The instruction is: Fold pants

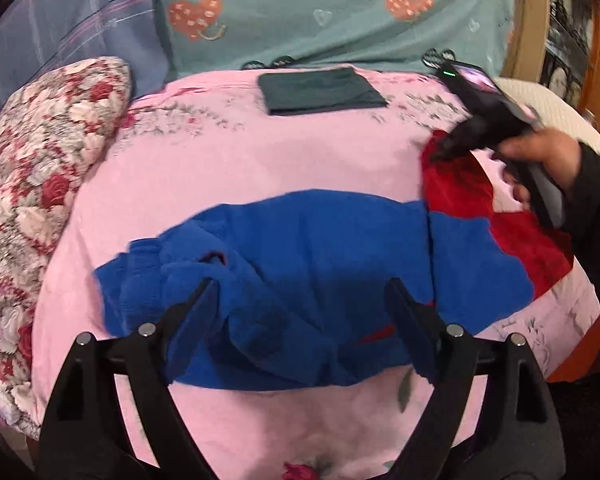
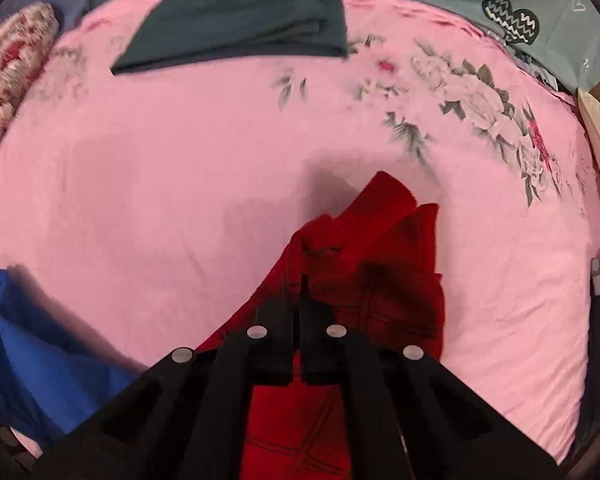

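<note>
Blue-and-red pants spread on a pink floral bedspread, one gripper spread wide, the other pinched shut.

In the left wrist view the pants [image 1: 320,264] lie across the middle of the bedspread [image 1: 260,152], blue part centre, red part toward 3 o'clock. A folded dark green cloth [image 1: 320,90] sits at 12 o'clock, well apart; a rose-print pillow [image 1: 40,184] lies at 9 o'clock; a teal sheet [image 1: 320,8] hangs behind. The left gripper [image 1: 302,300] stands wide over the blue fabric, its pads not pressing it. The right gripper [image 2: 298,292], held by a hand [image 1: 540,156] at 2 o'clock, has its jaws together over the red fabric; whether cloth is pinched cannot be told.
</note>
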Demonstrator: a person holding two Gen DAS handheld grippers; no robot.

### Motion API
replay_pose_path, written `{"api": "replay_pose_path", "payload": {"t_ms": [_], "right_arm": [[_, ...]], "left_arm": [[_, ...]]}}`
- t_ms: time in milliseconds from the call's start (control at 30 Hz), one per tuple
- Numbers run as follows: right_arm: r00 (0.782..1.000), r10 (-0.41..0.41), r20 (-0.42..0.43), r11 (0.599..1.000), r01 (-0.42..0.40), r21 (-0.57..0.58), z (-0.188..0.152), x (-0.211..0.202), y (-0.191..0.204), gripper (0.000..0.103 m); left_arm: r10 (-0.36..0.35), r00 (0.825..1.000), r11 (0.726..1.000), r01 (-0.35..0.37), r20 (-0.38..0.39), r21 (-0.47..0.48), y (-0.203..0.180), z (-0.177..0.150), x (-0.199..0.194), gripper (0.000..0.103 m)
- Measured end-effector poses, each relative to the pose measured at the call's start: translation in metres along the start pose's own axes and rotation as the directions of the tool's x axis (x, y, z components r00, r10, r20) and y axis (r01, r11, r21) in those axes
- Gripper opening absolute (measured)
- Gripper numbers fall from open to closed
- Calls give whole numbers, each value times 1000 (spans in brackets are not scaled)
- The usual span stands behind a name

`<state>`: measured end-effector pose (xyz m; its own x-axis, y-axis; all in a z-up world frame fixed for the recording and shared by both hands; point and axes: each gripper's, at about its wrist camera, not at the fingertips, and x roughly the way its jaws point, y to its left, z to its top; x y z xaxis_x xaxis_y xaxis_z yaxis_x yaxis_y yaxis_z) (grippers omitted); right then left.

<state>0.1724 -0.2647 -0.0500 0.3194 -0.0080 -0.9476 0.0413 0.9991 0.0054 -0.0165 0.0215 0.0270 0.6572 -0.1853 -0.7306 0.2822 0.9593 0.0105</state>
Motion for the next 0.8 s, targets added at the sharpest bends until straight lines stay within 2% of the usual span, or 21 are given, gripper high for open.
{"api": "replay_pose_path", "payload": {"t_ms": [33, 67, 133, 167, 267, 300, 333, 400, 433, 467, 567, 600, 733, 800], "right_arm": [[999, 26, 39, 999, -27, 24, -2, -9, -11, 1], [991, 86, 102, 994, -93, 62, -6, -25, -27, 1], [974, 121, 193, 983, -145, 113, -18, -54, -52, 1], [953, 157, 260, 972, -196, 128, -28, -72, -64, 1], [869, 176, 462, 951, -271, 148, -83, -134, -98, 1], [833, 169, 527, 942, -294, 164, -113, -150, -111, 1], [811, 146, 567, 939, -294, 179, -136, -159, -121, 1], [766, 71, 638, 932, -279, 231, -196, -166, -139, 1], [763, 51, 645, 926, -278, 255, -221, -159, -144, 1], [772, 40, 634, 914, -285, 289, -250, -144, -149, 1], [846, 41, 532, 892, -271, 363, -292, -97, -152, 2], [859, 61, 508, 878, -288, 382, -297, -85, -155, 2], [849, 105, 518, 858, -340, 385, -288, -87, -160, 2], [831, 128, 541, 868, -358, 345, -269, -101, -160, 2]], "left_arm": [[10, 1000, 1000, -10, 6, -22, 8, 1, -2, 87], [30, 1000, 998, -29, 10, -47, 17, 0, -3, 88], [92, 996, 990, -91, -1, -110, 42, -1, 5, 90], [107, 994, 983, -110, -27, -146, 55, -3, 14, 90], [161, 980, 959, -184, -119, -217, 90, -18, 47, 90], [156, 976, 952, -190, -151, -240, 100, -25, 56, 90], [144, 970, 944, -194, -195, -269, 111, -33, 67, 91], [80, 971, 934, -152, -226, -324, 125, -48, 76, 92], [83, 975, 937, -147, -207, -317, 125, -50, 74, 94], [96, 974, 940, -156, -204, -302, 124, -51, 72, 95], [79, 975, 940, -143, -210, -311, 126, -52, 67, 95], [75, 974, 940, -141, -215, -312, 127, -52, 68, 95], [87, 976, 941, -147, -200, -305, 127, -48, 62, 94], [101, 977, 941, -155, -187, -302, 128, -37, 62, 94]]}}
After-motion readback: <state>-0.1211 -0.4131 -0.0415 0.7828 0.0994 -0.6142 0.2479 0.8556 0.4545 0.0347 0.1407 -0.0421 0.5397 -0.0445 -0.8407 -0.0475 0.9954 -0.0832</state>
